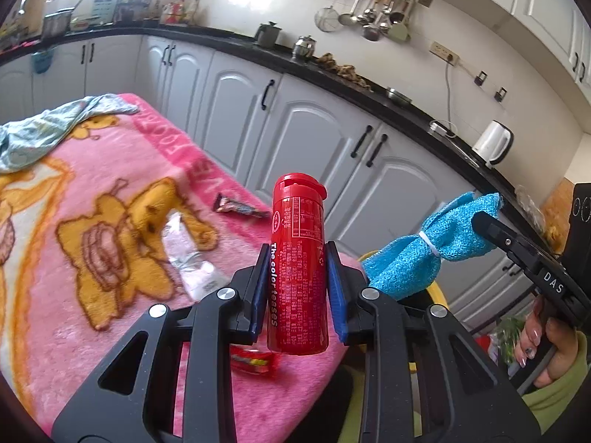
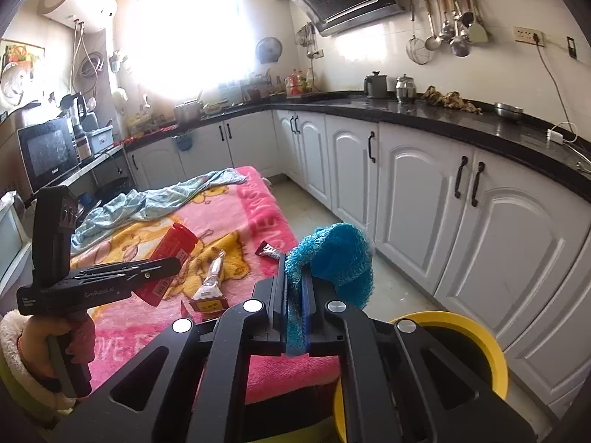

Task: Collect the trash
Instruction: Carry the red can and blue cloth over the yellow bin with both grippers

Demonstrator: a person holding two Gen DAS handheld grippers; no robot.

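With my left gripper [image 1: 297, 291] jaws clamped low on the red bottle [image 1: 298, 265] and my right gripper [image 2: 294, 317] jaws pinching the blue cloth [image 2: 332, 258], either could slip short of the yellow bin [image 2: 480, 336] at lower right.

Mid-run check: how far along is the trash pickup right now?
Nothing visibly binned; the yellow bin's inside is hidden. In hand: left gripper clamps the red bottle; right gripper clamps the blue mesh cloth. Left on the pink blanket: dark wrapper, clear wrapper, red wrapper.
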